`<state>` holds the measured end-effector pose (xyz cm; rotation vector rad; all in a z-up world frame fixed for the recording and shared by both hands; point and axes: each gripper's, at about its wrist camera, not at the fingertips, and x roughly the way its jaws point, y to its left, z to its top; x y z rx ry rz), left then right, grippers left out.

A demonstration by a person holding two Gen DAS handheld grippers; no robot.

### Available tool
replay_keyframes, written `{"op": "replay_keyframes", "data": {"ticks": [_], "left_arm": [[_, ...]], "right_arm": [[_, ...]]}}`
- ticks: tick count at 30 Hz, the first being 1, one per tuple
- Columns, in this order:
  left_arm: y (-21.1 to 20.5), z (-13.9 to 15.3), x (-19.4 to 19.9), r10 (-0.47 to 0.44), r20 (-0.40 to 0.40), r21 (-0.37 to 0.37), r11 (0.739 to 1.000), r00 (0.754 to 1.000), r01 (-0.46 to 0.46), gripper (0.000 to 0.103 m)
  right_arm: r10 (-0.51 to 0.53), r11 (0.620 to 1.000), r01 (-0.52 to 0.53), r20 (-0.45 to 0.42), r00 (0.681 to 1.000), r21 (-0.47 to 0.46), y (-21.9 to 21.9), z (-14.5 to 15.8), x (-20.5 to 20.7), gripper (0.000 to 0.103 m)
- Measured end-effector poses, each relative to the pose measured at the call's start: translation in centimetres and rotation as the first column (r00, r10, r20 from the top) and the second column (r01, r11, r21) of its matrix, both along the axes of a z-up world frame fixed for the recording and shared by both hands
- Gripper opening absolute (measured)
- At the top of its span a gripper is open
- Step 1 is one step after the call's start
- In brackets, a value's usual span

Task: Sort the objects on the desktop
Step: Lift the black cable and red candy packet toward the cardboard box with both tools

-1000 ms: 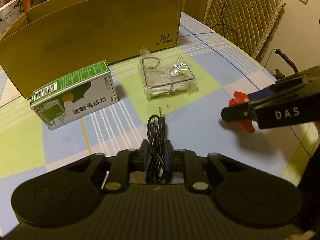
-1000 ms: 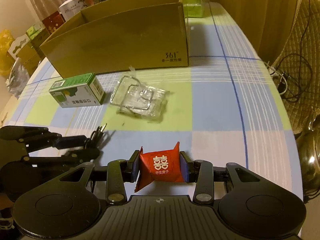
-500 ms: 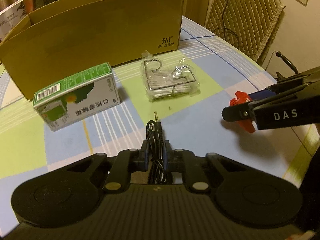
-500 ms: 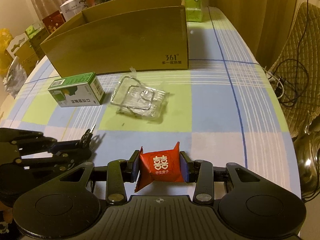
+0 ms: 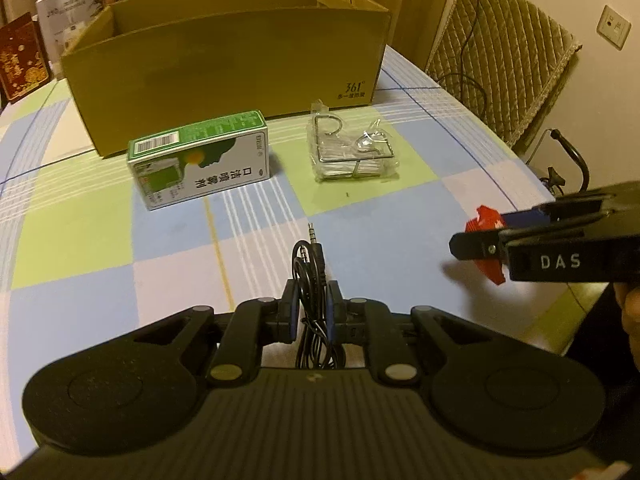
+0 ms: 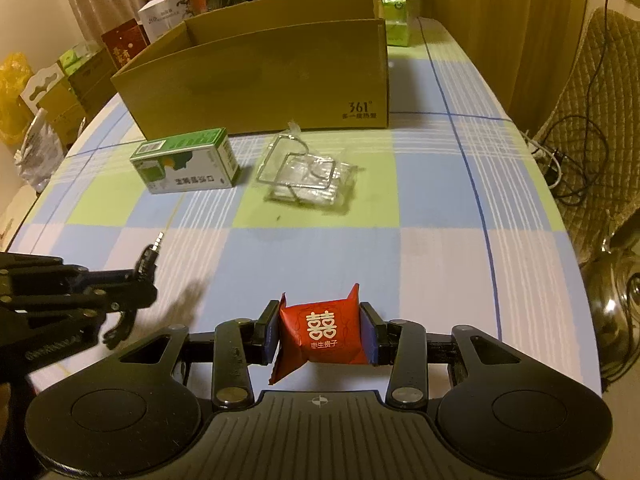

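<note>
While the left tool (image 5: 311, 306) is clenched on a coiled black audio cable (image 5: 312, 264) at the lower centre of its frame, plug tips pointing up, the right tool (image 6: 320, 332) grips a red candy packet (image 6: 322, 334) at the lower centre of its own view. Both hang above the checked table (image 6: 436, 240). Toward the upper half of each frame, a green and white box (image 5: 200, 158) lies on its side left of a clear bag of wire hooks (image 5: 354, 154), apart from it. Behind these 2 stands an open cardboard box (image 5: 224, 60), just beyond them
</note>
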<state>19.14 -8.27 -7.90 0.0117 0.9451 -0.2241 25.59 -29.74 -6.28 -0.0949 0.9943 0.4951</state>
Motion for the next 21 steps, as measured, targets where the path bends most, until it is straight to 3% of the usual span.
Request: {"op": "replay_keyframes", "data": {"ticks": [21], "left_arm": [[2.7, 4.6, -6.5, 0.072, 0.062, -0.042, 0.997, 0.995, -0.07, 0.01]], "right_arm": [[0.06, 0.998, -0.061, 0.074, 0.995, 0.002, 2.4, 3.9, -5.1, 0.038]]}}
